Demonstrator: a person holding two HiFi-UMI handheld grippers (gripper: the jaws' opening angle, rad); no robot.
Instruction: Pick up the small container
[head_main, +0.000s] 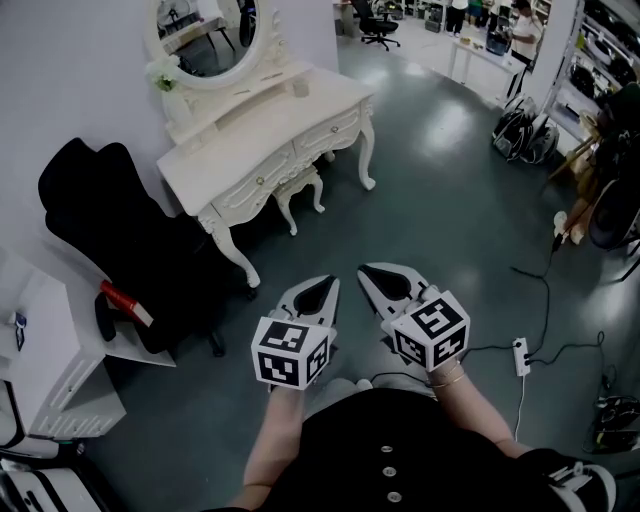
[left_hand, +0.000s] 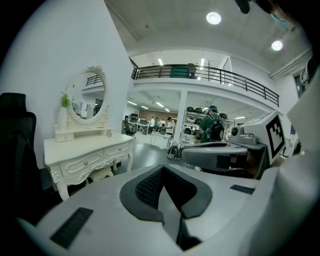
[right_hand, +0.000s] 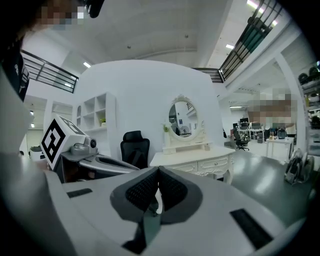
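No small container can be made out for certain; a tiny pale item lies on the white dressing table, too small to identify. My left gripper and right gripper are held side by side above the grey floor, pointing at the table from about a metre away. Both are shut with nothing between the pads. In the left gripper view the closed left gripper faces the dressing table. In the right gripper view the closed right gripper faces the same table.
A black office chair stands left of the table, and a small stool is under it. An oval mirror tops the table. White shelving is at near left. A power strip and cable lie on the floor at right.
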